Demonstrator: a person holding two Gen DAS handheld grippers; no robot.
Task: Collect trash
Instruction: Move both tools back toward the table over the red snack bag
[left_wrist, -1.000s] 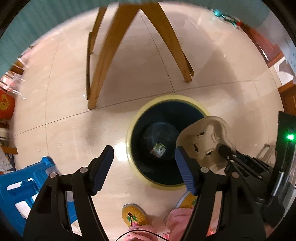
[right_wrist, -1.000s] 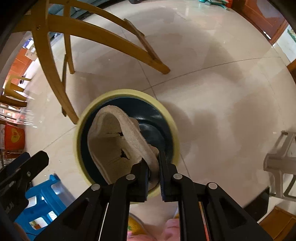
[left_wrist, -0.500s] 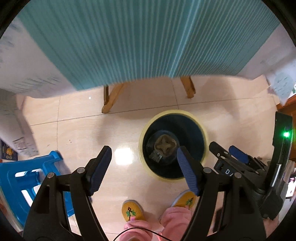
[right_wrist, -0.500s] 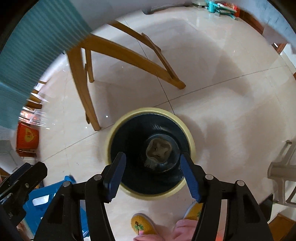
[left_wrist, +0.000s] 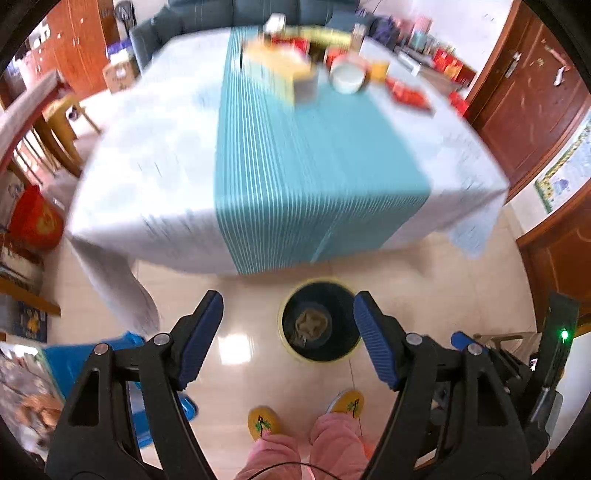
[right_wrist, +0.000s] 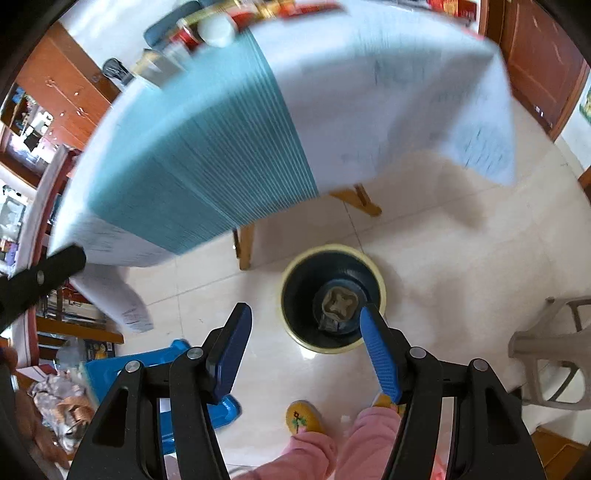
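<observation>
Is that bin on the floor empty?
No. The bin stands upright with a crumpled brown paper piece at its bottom.

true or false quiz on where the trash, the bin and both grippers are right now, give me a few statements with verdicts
1. The crumpled brown paper lies inside the bin. True.
2. The right gripper is shut on the paper. False: it is open and empty.
3. The left gripper is open. True.
4. The bin stands on the table. False: it stands on the floor, in front of the table.
5. A blue stool stands on the floor. True.
</observation>
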